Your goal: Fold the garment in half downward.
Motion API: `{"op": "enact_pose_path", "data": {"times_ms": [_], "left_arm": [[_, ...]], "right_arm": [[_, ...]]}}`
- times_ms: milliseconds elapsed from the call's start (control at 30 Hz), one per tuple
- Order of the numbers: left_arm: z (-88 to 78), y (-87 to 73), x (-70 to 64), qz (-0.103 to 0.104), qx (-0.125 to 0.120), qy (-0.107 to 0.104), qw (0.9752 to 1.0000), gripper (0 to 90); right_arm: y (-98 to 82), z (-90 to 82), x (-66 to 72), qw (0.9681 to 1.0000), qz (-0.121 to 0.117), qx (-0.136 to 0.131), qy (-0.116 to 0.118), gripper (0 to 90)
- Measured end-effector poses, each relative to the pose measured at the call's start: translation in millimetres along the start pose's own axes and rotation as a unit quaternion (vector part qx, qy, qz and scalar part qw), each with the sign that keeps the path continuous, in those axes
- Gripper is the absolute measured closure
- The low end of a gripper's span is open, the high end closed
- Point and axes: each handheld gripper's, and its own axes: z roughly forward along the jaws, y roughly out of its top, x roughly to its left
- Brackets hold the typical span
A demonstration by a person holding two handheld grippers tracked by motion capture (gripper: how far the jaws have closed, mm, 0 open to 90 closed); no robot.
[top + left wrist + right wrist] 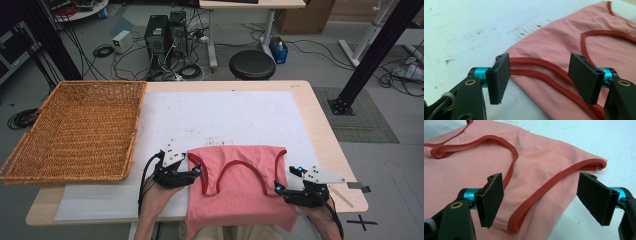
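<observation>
Pink top w/ red trim lies flat on the white sheet at the near edge of the desk, hem hanging over the front edge toward the person. Left gripper sits at the top's left edge, by the left strap; in left gripper view its fingers stand apart, released, straddling the doubled red-trimmed edge, w/ the fabric between them but no pad pressing on it. Right gripper is at the top's right side near the armhole; in right gripper view its fingers are wide apart, released, left pad over the pink fabric beside the red trim, right pad over the bare sheet just off the fabric edge. Neither grasps anything. Wicker basket sits at the desk's left, well apart from the top.
</observation>
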Motion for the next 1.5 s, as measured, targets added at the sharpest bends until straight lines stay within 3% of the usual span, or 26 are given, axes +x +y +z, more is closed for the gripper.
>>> {"op": "enact_pose_path", "data": {"times_ms": [267,433,533,800,1033,1300,1500], "left_arm": [[25.5,15.6,25.3,-0.048,0.016,0.031,0.9982,38.2],[41.8,18.6,34.8,-0.059,0.037,0.036,0.997,41.4],[51.6,15.4,35.4,-0.048,0.065,0.043,0.9958,42.3],[61.5,9.6,33.2,-0.027,0.092,0.051,0.9941,44.1],[62.1,6.5,29.0,-0.01,0.085,0.05,0.9951,48.4],[62.2,5.9,27.5,-0.006,0.085,0.045,0.9954,49.2],[61.7,5.9,25.7,-0.005,0.085,0.04,0.9955,56.8]], "right_arm": [[2.0,2.2,-2.0,1.0,-0.001,0.004,0.0,21.6],[2.9,3.5,-0.5,1.0,-0.005,0.007,0.0,21.6],[2.7,3.6,0.9,1.0,-0.006,0.006,0.0,21.6],[3.7,5.3,2.9,0.9999,-0.011,0.01,0.003,21.6],[3.8,7.0,4.0,0.9998,-0.015,0.015,0.004,21.6],[5.2,8.0,5.8,0.9997,-0.017,0.015,0.004,21.7],[7.4,9.0,5.0,0.9997,-0.017,0.017,0.003,21.7]]}}
